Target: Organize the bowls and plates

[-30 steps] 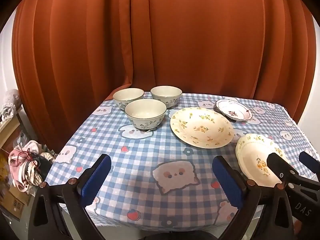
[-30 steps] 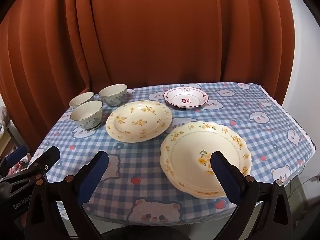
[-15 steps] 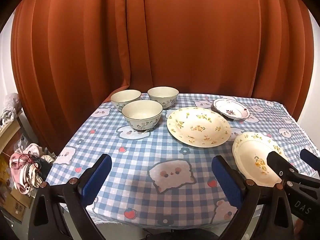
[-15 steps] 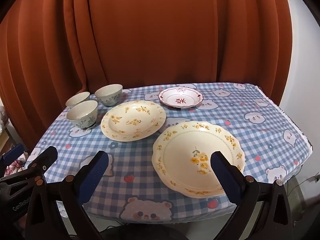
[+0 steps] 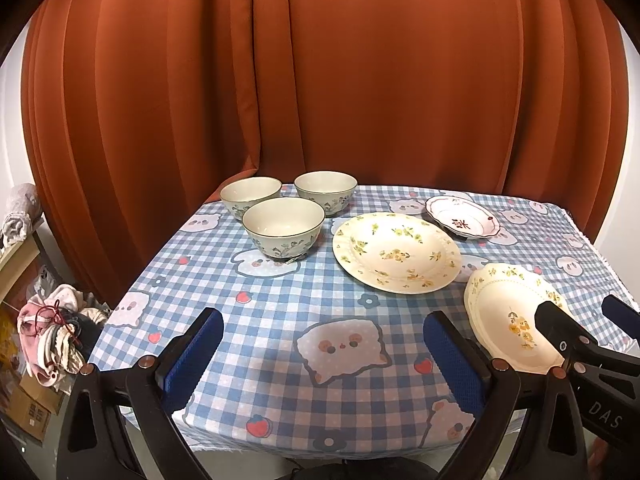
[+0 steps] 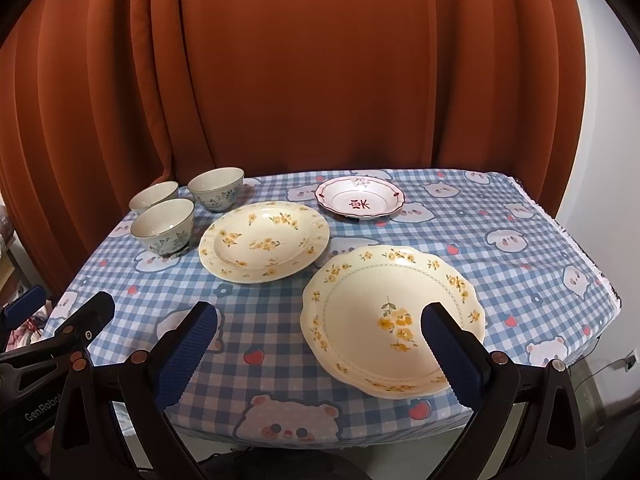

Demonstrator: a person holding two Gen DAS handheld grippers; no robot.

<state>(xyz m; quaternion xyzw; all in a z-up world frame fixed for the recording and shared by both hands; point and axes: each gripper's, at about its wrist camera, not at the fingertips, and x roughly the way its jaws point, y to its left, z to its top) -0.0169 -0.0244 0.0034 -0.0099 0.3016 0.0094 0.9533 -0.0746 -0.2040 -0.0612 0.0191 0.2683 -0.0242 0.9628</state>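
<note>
**Both grippers drawn back, nothing taken yet**

Pulled back from the table (image 6: pixel 520 216) since a second ago, so dishes look smaller and farther. Left gripper (image 5: pixel 324 354) and right gripper (image 6: pixel 320 344) both spread wide, holding nothing. Three bowls (image 5: pixel 283 227) clustered far left; round floral plate (image 6: pixel 264 240) mid-table; scalloped plate (image 6: pixel 392 316) near the right front edge; small red-rimmed dish (image 6: pixel 358 200) at the back. Likely glazed ceramic: stiff, slick, breakable. Best pinched at the rim.
</note>
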